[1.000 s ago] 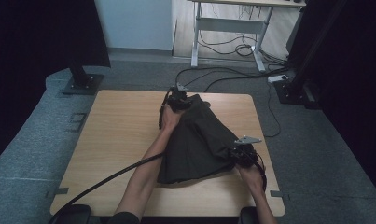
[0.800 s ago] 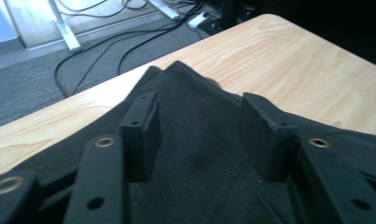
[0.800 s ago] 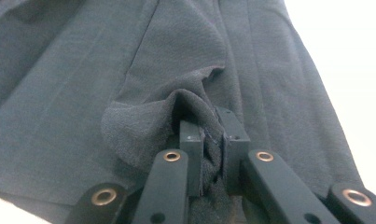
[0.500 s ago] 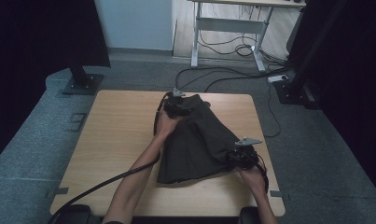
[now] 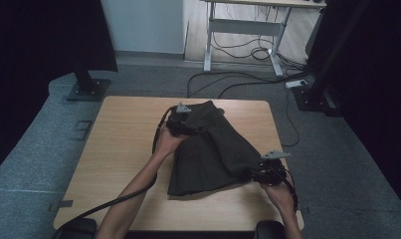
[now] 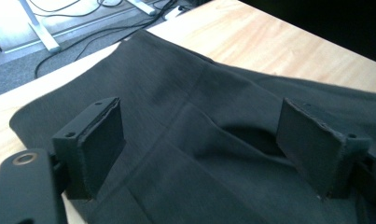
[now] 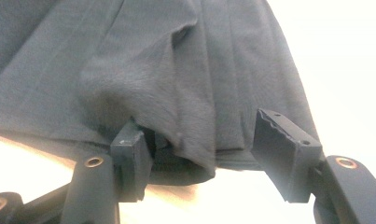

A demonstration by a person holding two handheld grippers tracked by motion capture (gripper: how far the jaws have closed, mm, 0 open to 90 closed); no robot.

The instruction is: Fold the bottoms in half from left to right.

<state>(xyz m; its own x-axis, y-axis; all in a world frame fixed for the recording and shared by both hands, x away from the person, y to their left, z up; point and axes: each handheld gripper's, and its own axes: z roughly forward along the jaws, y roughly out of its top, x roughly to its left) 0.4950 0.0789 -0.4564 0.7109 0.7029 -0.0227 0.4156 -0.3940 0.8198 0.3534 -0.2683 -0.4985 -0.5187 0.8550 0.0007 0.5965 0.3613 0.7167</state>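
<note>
A light wooden table (image 5: pixel 118 144) carries a dark pleated garment (image 5: pixel 213 149), which lies right of the centre and runs from the far edge down toward the near right corner, narrow at its far end and fanning out wide at its near end. Grey carpet (image 5: pixel 44 149) surrounds the table, and a white desk frame (image 5: pixel 243 30) with black cables (image 5: pixel 238 79) on the floor stands beyond the far edge. The left gripper (image 5: pixel 180 119) sits at the garment's narrow far end, close to the middle of the table's far edge; in the left gripper view its jaws are spread wide above the cloth with a small dark fold between them, and neither pad touches the fabric. The right gripper (image 5: pixel 265 172) sits at the garment's near right hem, close to the table's right edge; in the right gripper view its jaws stand apart with a bunched lip of the hem hanging between them, brushing the inner face of the left-hand pad while the other pad is clear of it. A trailing cable (image 5: pixel 113 201) runs from the left gripper back over the table's near edge.
</note>
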